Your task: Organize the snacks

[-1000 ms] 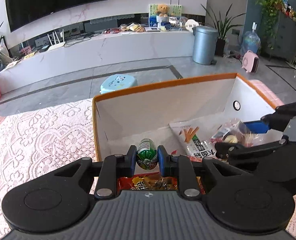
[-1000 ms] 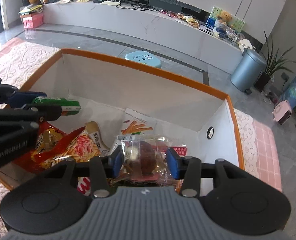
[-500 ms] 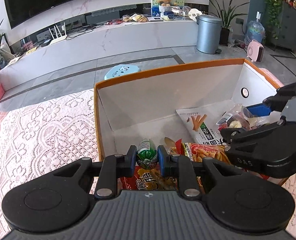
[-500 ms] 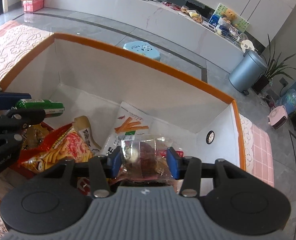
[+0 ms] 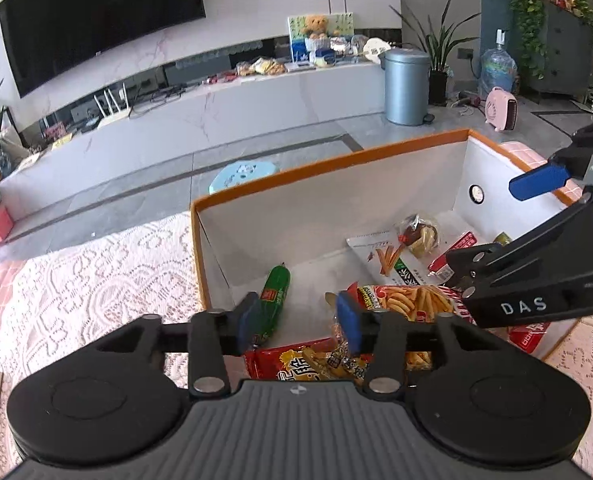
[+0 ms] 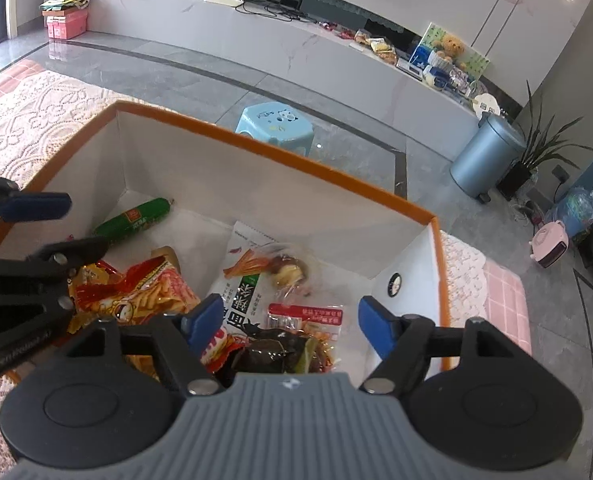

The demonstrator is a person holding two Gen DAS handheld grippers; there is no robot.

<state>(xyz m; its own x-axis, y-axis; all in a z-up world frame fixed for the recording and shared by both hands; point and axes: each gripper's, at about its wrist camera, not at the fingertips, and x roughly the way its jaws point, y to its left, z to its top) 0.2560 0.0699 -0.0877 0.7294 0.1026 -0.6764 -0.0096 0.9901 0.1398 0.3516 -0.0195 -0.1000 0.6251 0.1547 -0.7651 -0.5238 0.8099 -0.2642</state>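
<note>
Presently both the left gripper (image 5: pixel 296 316) and the right gripper (image 6: pixel 290 322) hover over the orange-rimmed box (image 6: pixel 256 142), fingers spread and empty. The green sausage (image 6: pixel 136 220) and clear-wrapped snack (image 6: pixel 286 270) lie inside the box. Risk: lowering either gripper could crush packets beneath.

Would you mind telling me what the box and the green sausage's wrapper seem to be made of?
Box: probably matte white cardboard or board, with flat creased walls and an orange rim. Green sausage: apparently glossy plastic film, smooth and tight with a printed label.
</note>
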